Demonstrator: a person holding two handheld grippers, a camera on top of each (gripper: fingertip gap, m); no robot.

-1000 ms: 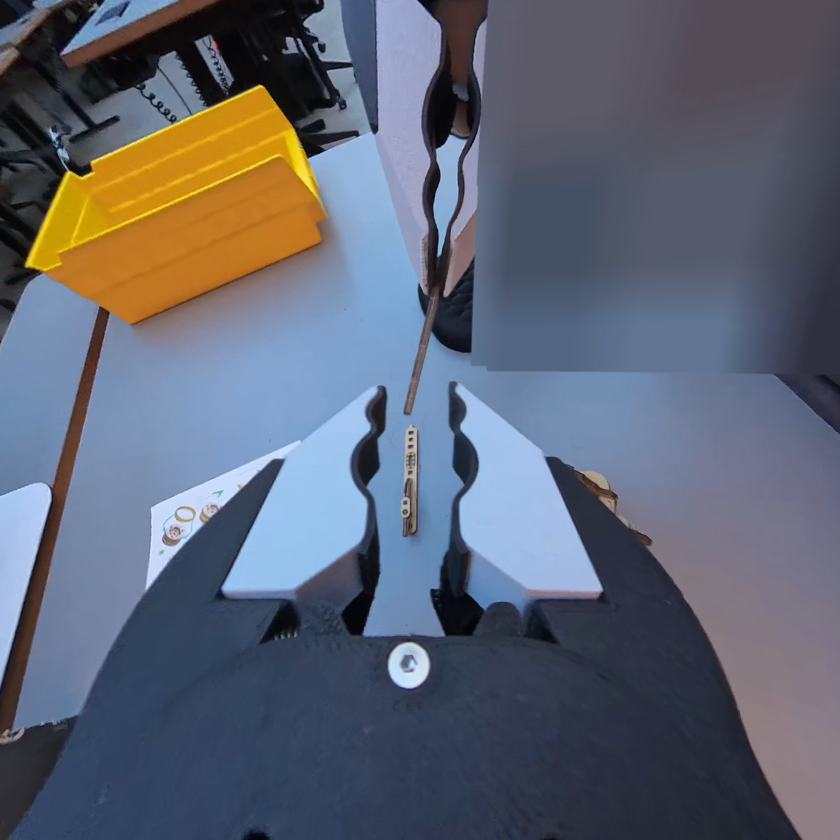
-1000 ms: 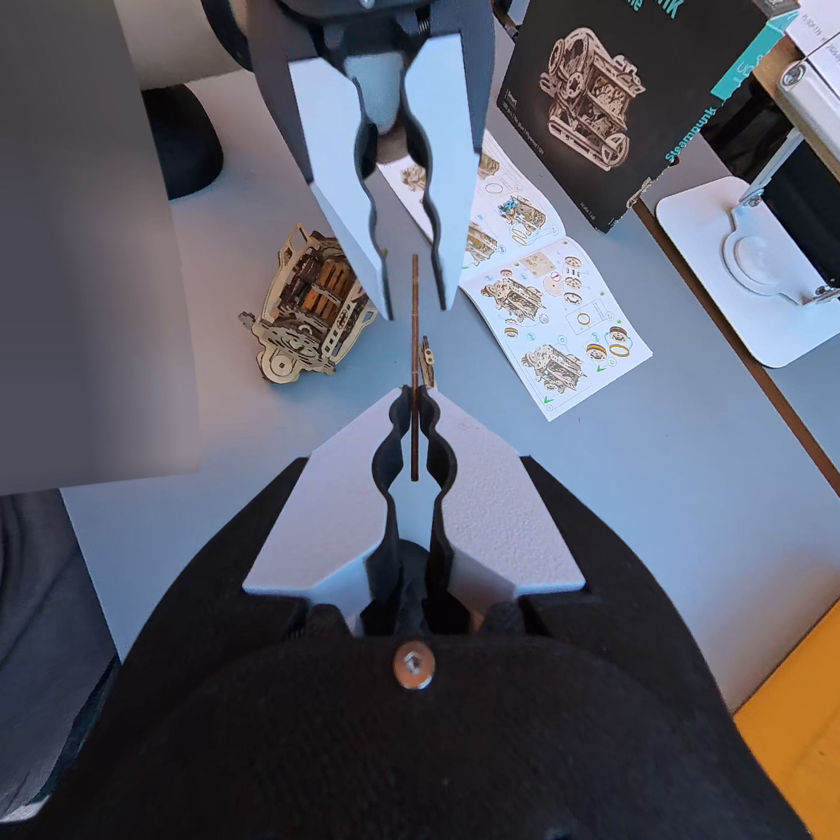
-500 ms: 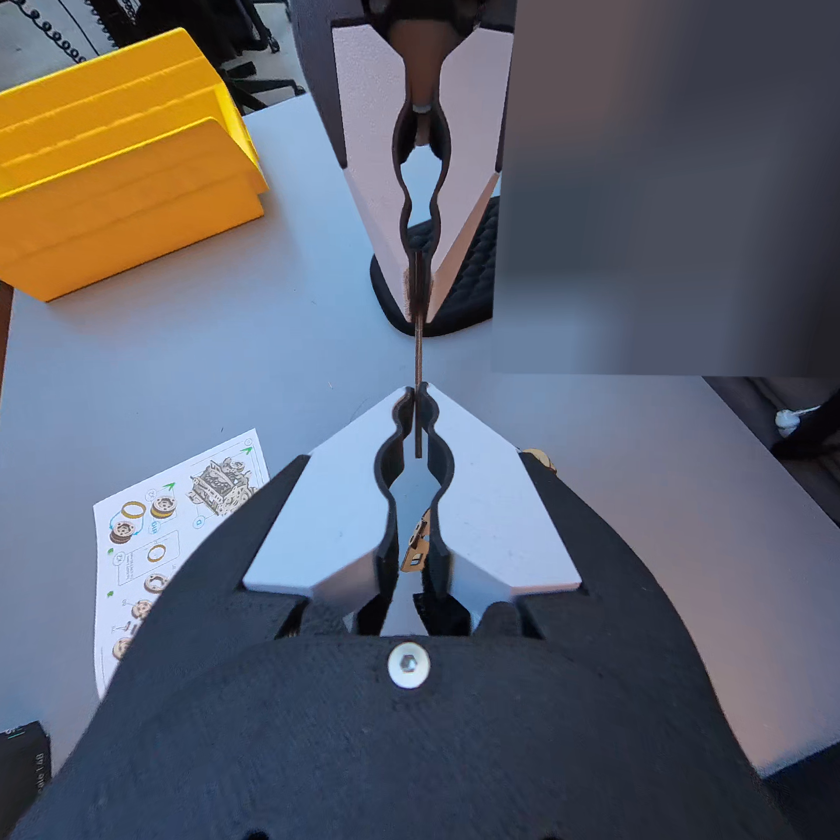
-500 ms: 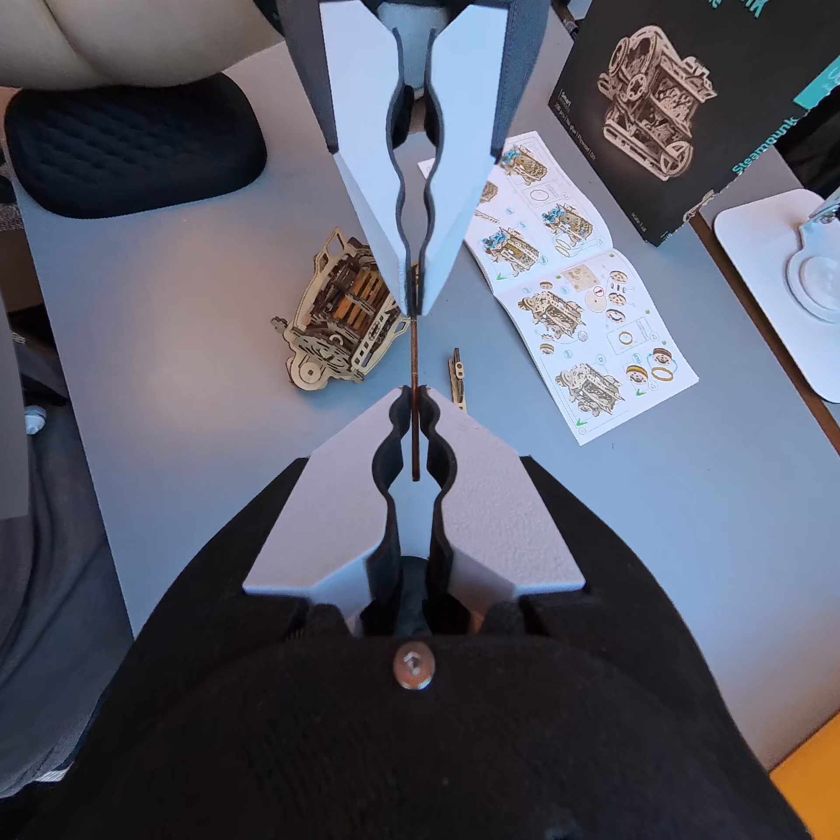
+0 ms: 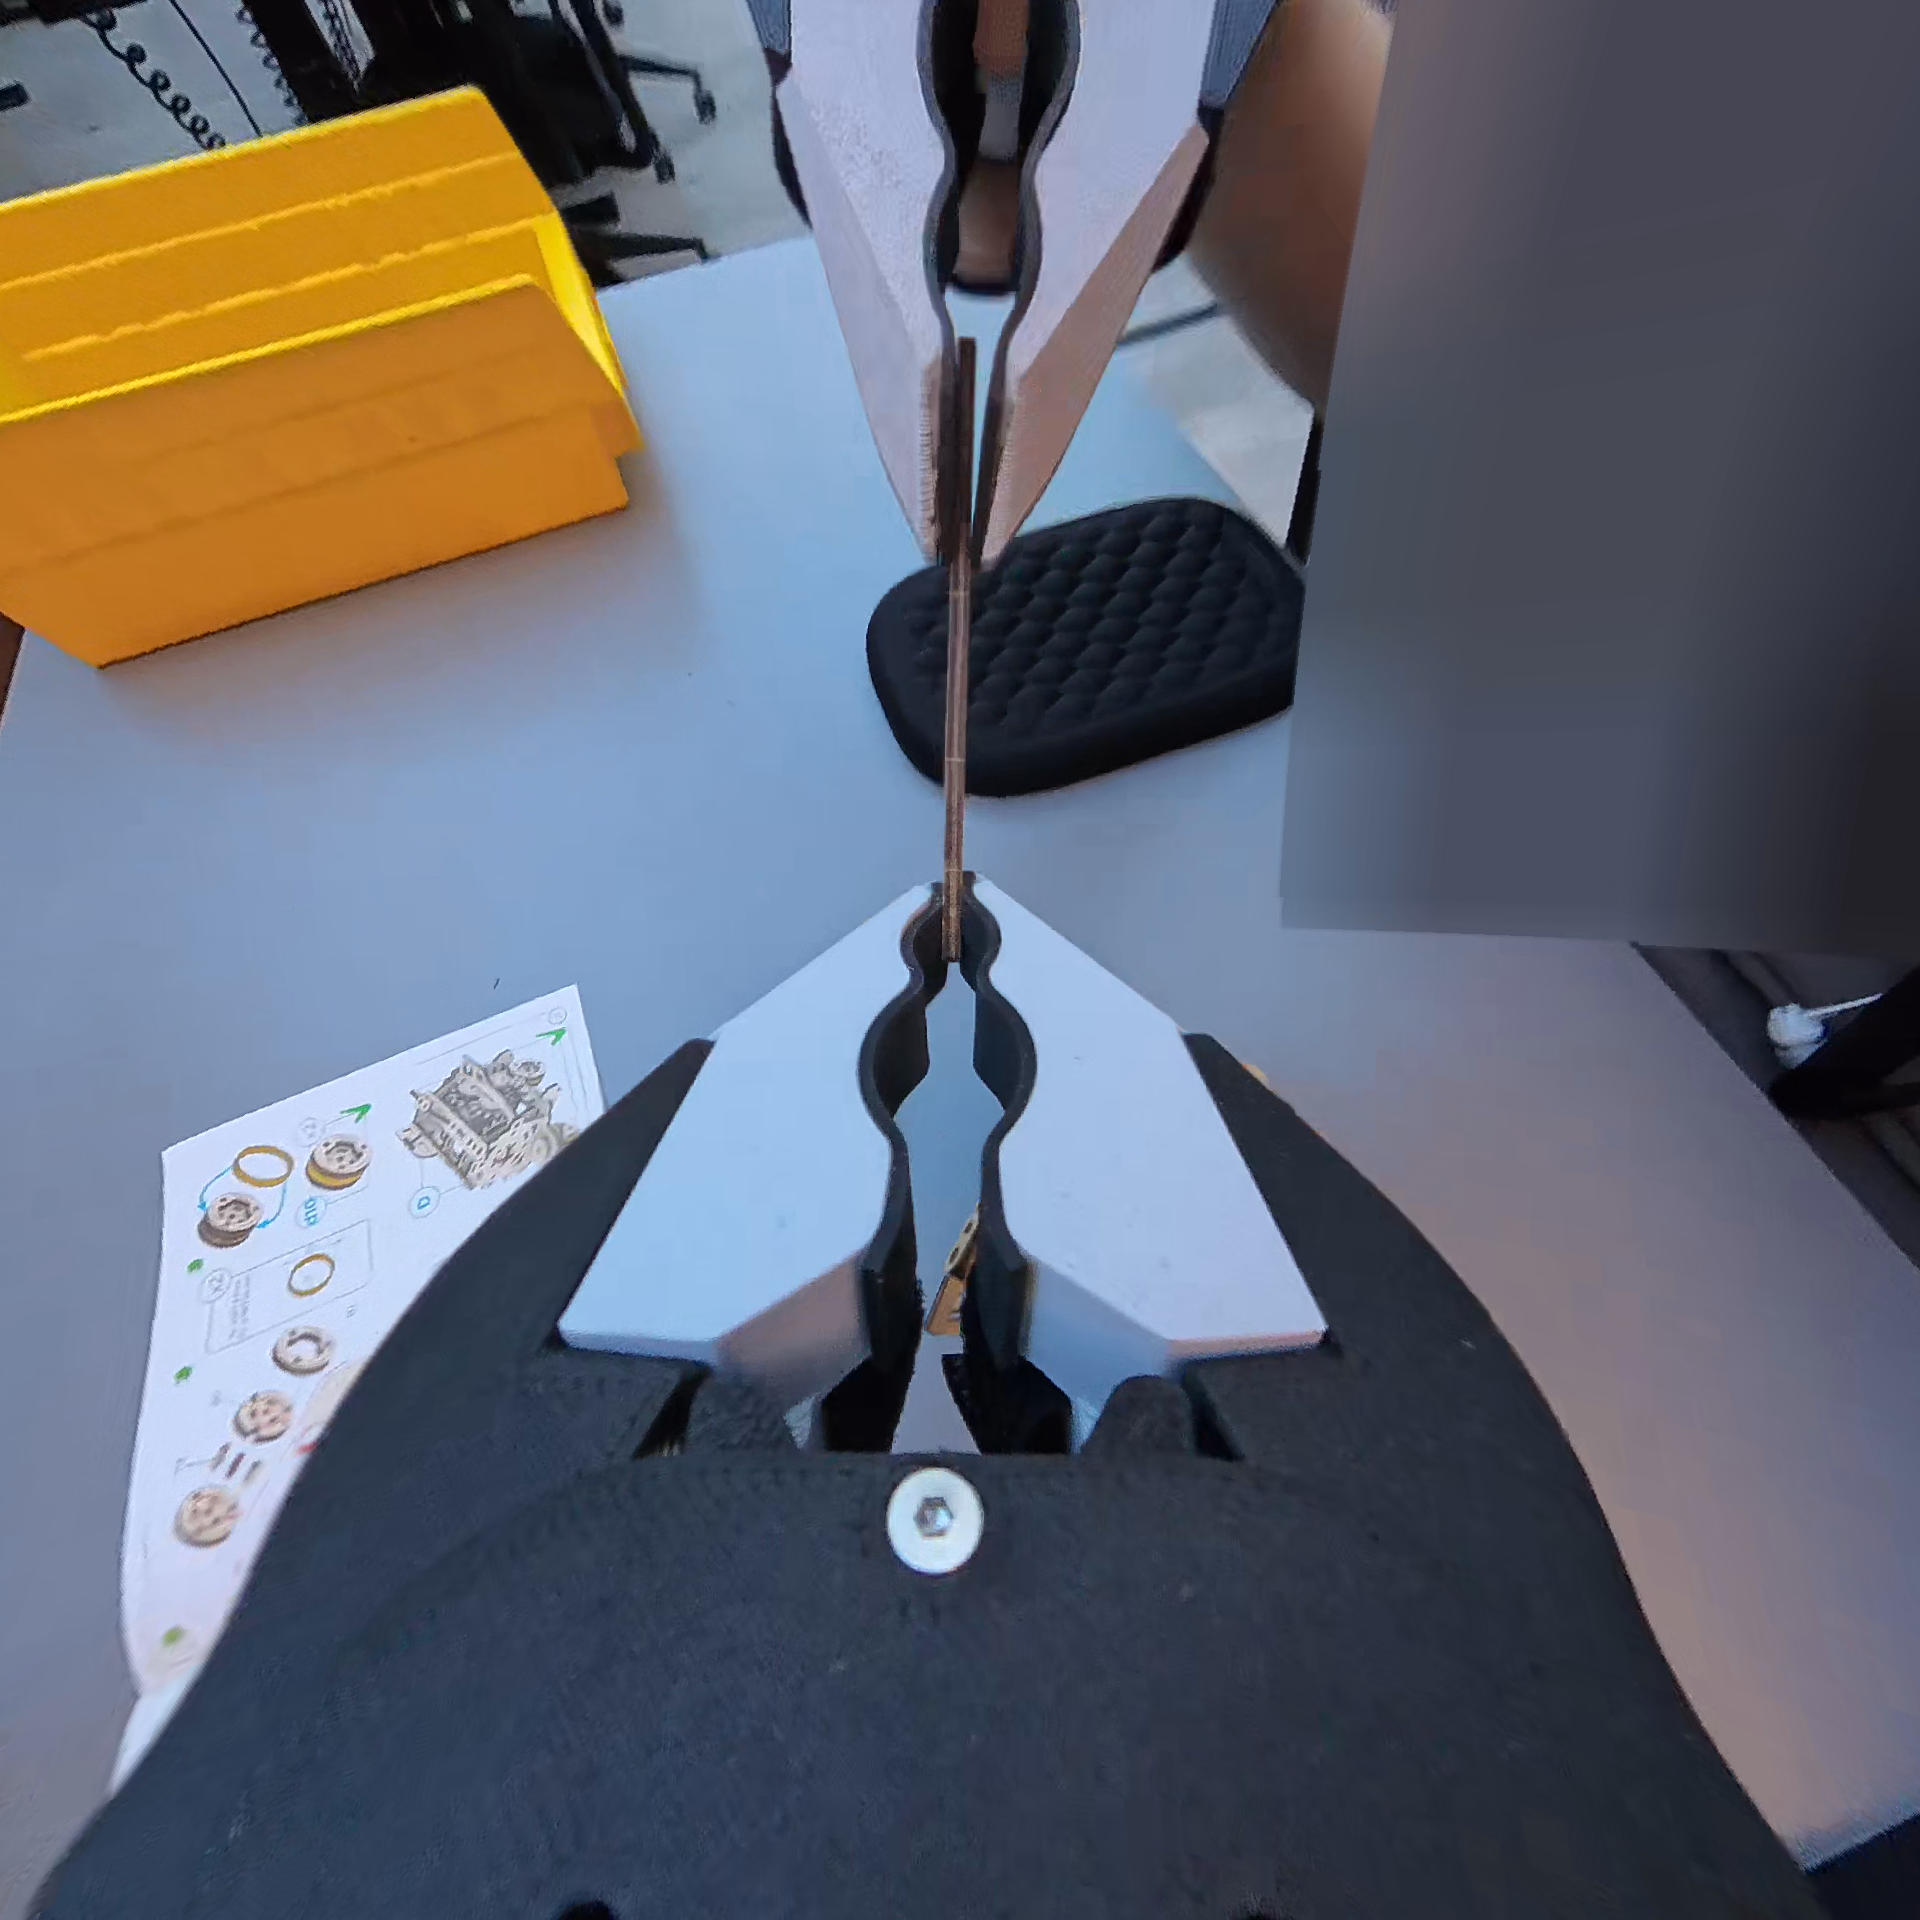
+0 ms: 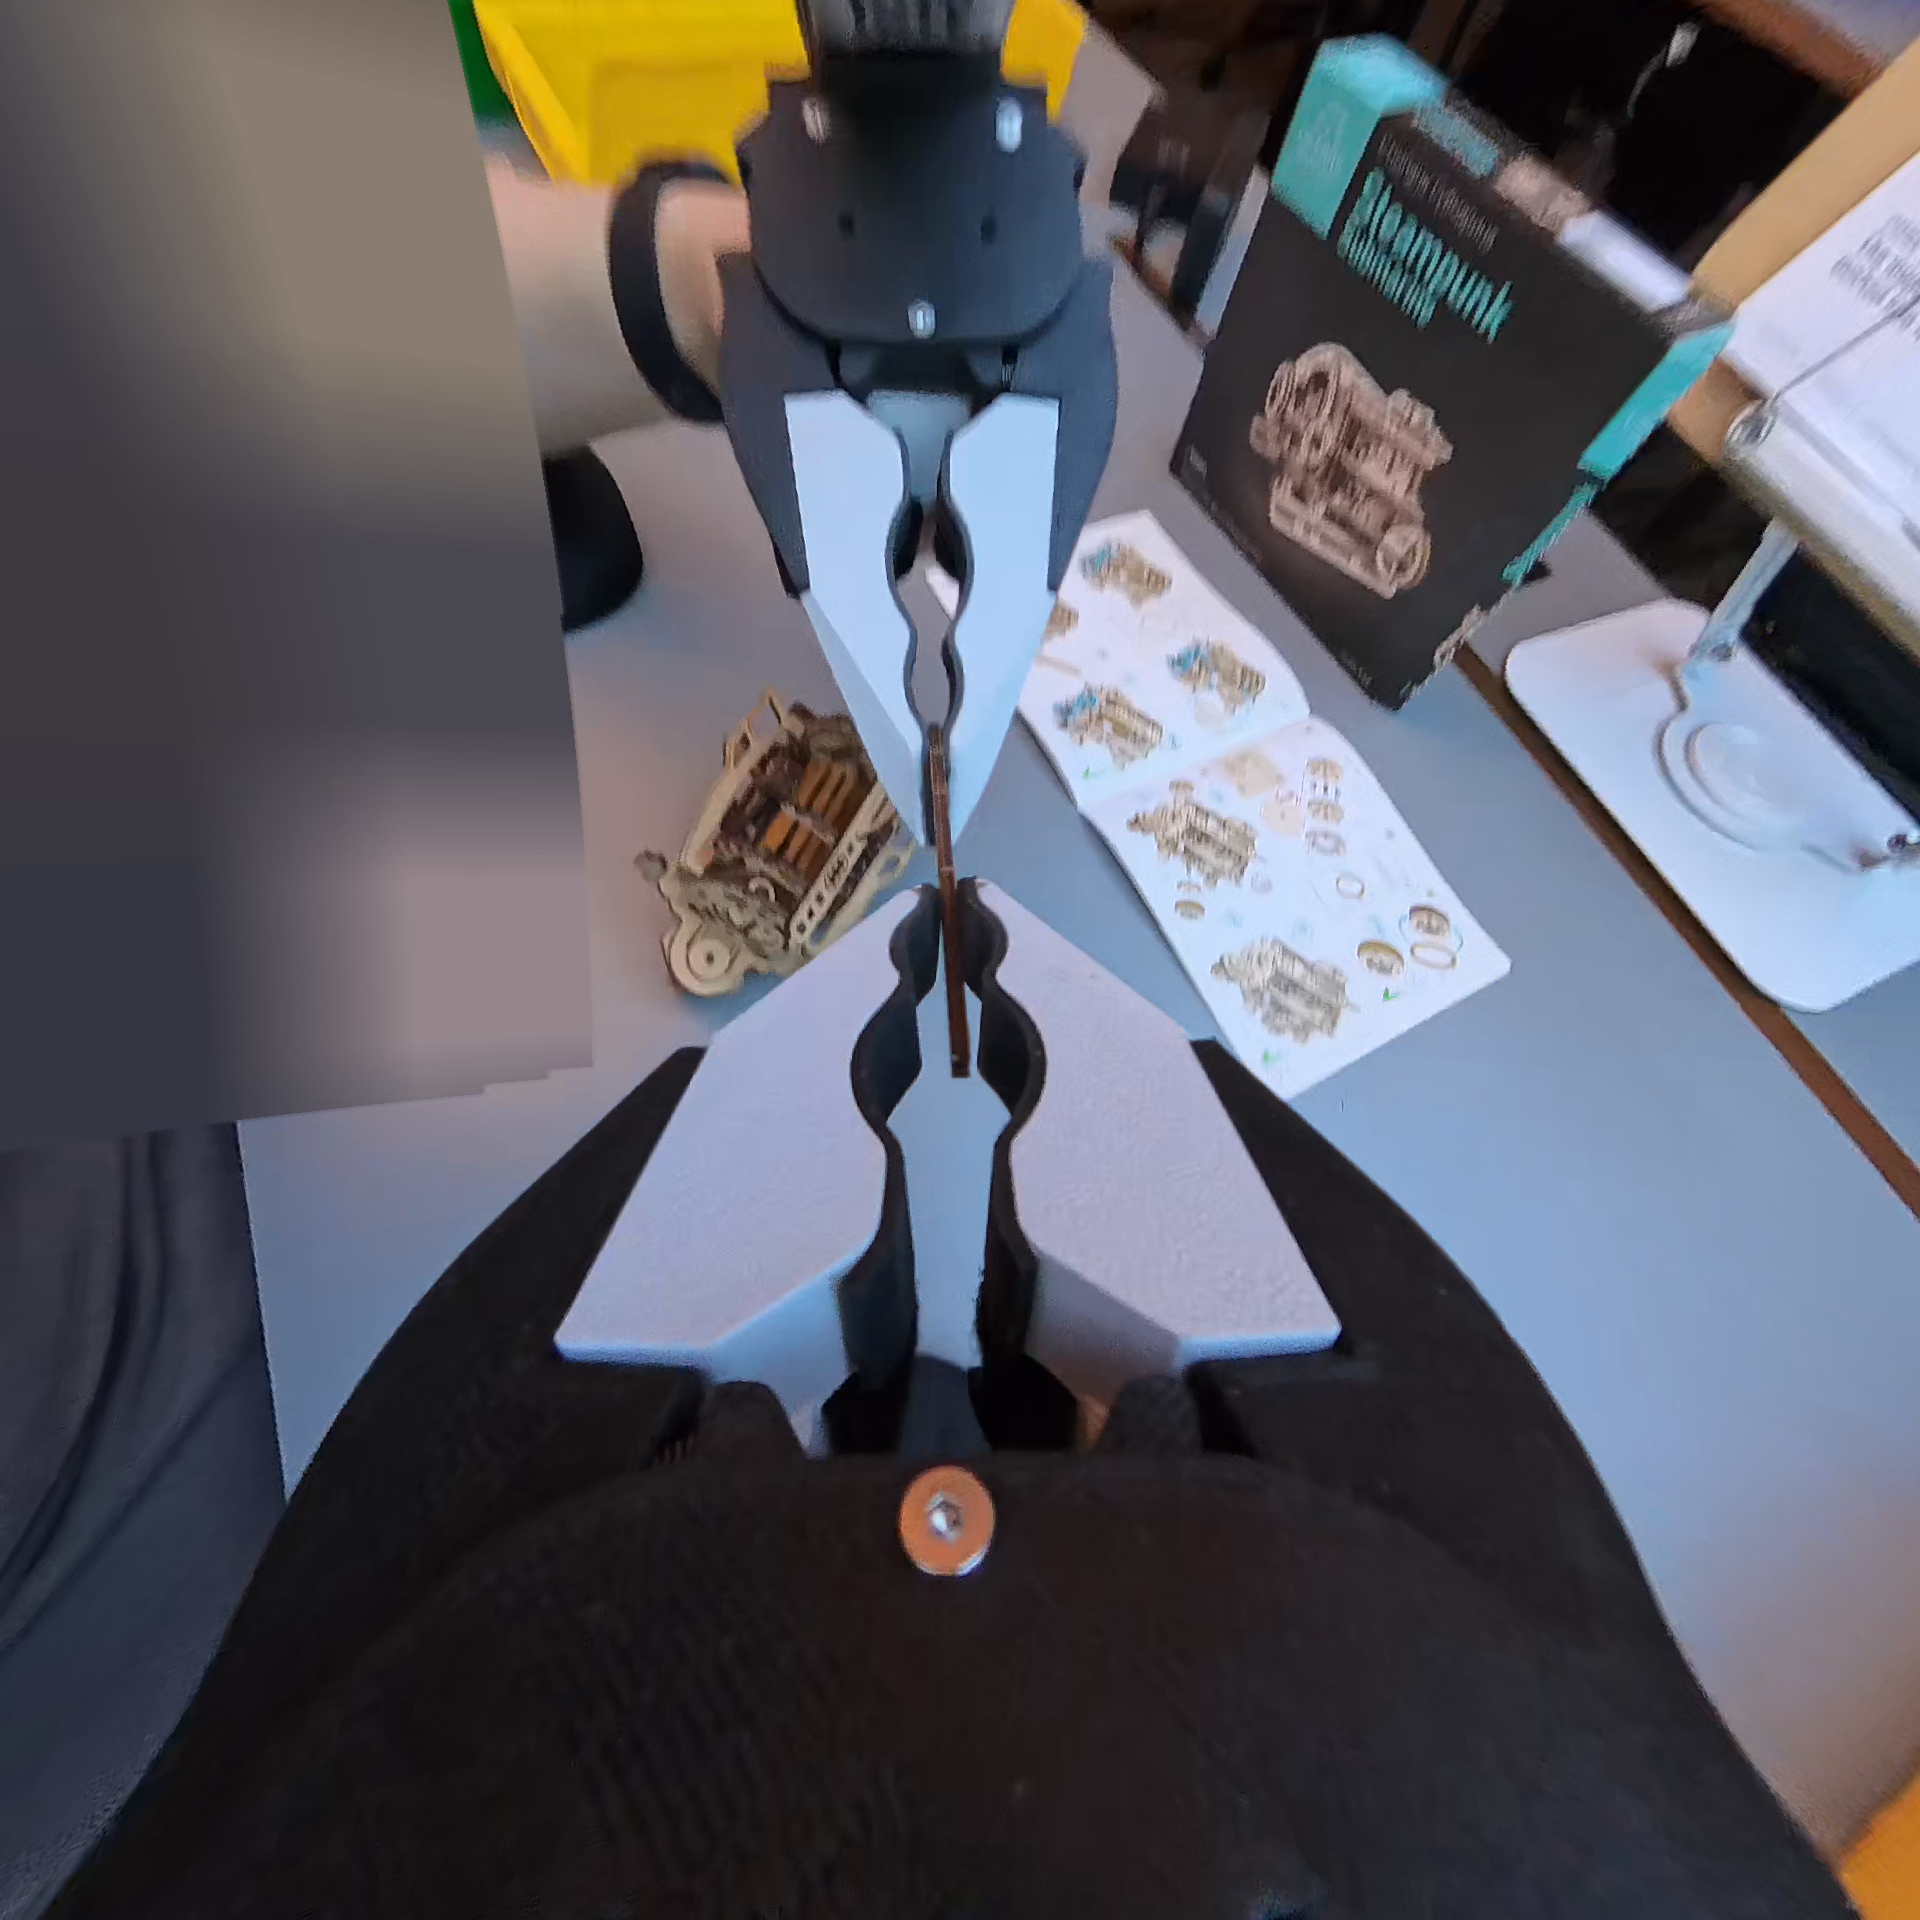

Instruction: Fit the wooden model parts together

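A thin wooden strip (image 5: 954, 727) runs edge-on between my two grippers, held above the grey table (image 5: 520, 810). My left gripper (image 5: 951, 904) is shut on its near end; my right gripper (image 5: 961, 545) faces it from the top of that view, shut on the other end. In the right wrist view my right gripper (image 6: 948, 899) grips the strip (image 6: 951, 977) and the left gripper (image 6: 940, 826) faces it tip to tip. A partly built wooden model (image 6: 774, 862) lies on the table to the left. A small wooden part (image 5: 956, 1288) shows between the left fingers, on the table below.
An open instruction booklet (image 6: 1247, 831) lies right of the model, with a dark model box (image 6: 1403, 416) behind it. A white lamp base (image 6: 1714, 790) stands at the right edge. A yellow bin (image 5: 281, 364) sits far left. A black cushioned pad (image 5: 1091, 644) lies beyond the grippers. There is about 5 centimeters between the tips of the two grippers.
One second ago my left gripper was open around the small part on the table; it has closed on the free end of the strip. Both grippers have since tilted and risen with the strip.
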